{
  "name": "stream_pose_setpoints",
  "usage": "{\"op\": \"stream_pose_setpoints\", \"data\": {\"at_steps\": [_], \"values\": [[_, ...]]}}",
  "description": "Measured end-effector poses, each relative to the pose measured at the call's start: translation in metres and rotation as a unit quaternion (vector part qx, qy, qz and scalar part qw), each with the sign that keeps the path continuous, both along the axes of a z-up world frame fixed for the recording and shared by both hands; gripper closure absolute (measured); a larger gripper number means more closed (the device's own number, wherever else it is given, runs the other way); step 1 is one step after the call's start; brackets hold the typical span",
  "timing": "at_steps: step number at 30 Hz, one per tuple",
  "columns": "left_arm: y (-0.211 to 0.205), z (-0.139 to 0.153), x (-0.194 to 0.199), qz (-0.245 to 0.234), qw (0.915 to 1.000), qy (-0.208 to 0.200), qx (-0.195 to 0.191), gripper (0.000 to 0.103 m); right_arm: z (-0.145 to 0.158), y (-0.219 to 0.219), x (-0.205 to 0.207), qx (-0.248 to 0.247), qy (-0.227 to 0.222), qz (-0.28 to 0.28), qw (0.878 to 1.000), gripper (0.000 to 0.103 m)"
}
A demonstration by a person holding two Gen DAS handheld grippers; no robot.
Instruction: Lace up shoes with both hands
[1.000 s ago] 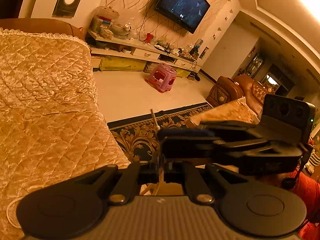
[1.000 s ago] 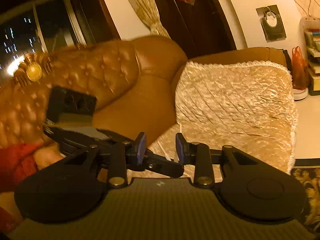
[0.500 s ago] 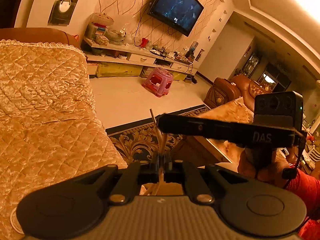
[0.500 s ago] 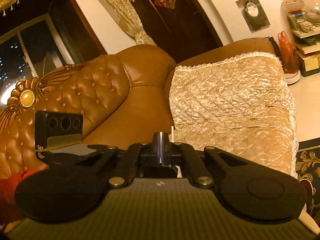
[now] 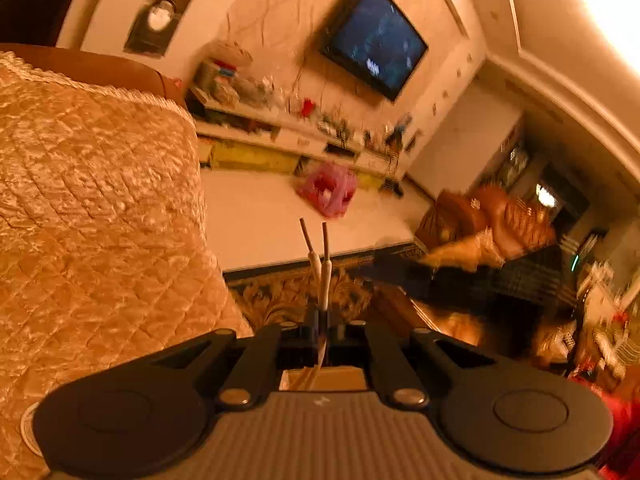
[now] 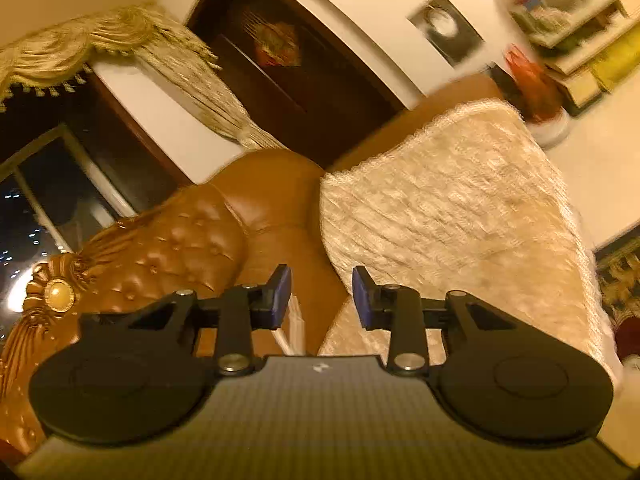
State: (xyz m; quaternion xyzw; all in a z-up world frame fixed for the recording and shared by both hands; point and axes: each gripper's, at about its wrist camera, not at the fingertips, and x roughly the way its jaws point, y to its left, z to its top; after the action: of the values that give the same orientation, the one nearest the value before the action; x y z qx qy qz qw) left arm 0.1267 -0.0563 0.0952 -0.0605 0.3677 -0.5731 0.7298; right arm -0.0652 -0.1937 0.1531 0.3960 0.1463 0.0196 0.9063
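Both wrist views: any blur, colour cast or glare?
Left wrist: heavy orange cast, TV and pink stool motion-smeared, ceiling light blown out, laces fairly crisp. Right wrist: same cast, quilted cover and shelf streaked; fingers sharp.

A quilted cover [image 5: 96, 208] drapes over a brown leather sofa [image 6: 192, 248] with a tufted back. Across the pale floor [image 5: 260, 220], a pink stool [image 5: 328, 192] stands before a cluttered shelf [image 5: 280, 128], under a wall-mounted television [image 5: 376, 56]. A patterned carpet [image 5: 288, 300] borders the floor, and fringed curtains [image 6: 192, 68] hang beside a dark window [image 6: 40, 200].
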Motion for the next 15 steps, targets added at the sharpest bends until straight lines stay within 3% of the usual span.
{"op": "stream_pose_setpoints", "data": {"at_steps": [5, 7, 10, 15], "values": [[0.03, 0.04, 0.019, 0.073, 0.9954, -0.008, -0.061, 0.101, -0.028, 0.018, 0.004, -0.001, 0.064, 0.039, 0.997, 0.063], [0.042, 0.07, 0.022, 0.096, 0.9909, -0.036, -0.087, 0.101, -0.037, 0.03, 0.008, 0.0, 0.079, 0.063, 0.995, 0.063], [0.058, 0.121, 0.021, 0.118, 0.981, -0.091, -0.124, 0.101, -0.041, 0.053, 0.018, -0.03, 0.095, 0.103, 0.99, 0.063], [0.076, 0.206, 0.002, 0.133, 0.9576, -0.172, -0.189, 0.101, -0.038, 0.089, 0.031, -0.097, 0.103, 0.159, 0.977, 0.063]]}}
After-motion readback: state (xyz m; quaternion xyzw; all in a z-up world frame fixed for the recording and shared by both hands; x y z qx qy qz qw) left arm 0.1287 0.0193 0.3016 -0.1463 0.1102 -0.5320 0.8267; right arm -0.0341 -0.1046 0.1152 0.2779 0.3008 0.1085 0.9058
